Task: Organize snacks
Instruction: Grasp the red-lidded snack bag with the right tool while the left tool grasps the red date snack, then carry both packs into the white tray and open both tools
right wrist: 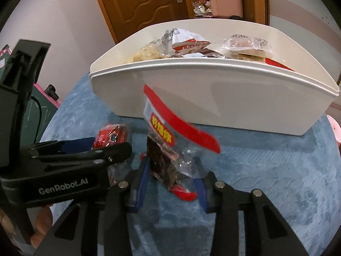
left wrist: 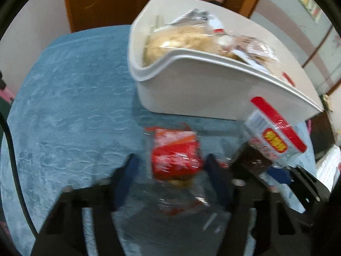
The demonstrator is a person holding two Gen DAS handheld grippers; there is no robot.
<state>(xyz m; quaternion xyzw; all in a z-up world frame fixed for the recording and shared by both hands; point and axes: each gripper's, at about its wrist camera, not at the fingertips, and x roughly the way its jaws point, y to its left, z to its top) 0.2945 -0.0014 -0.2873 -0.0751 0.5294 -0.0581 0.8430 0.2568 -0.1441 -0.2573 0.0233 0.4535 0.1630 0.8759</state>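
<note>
Snack packets are held just before the white bin (right wrist: 213, 98): left gripper (left wrist: 170, 166) jaws straddle the red packet (left wrist: 175, 157), grip uncertain; right gripper (right wrist: 170, 175) jaws pinch the dark-filled packet (right wrist: 168, 149) low. Slippery film may slip during lifting.

White bin (right wrist: 213, 98), blue rippled cloth (left wrist: 74, 106), red snack packet (left wrist: 175, 156), red-banded clear packet (right wrist: 170, 136).

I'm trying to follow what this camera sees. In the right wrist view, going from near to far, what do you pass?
The right claw holding the clear red-banded snack packet → blue cloth → white bin of wrapped snacks → wooden door.
</note>
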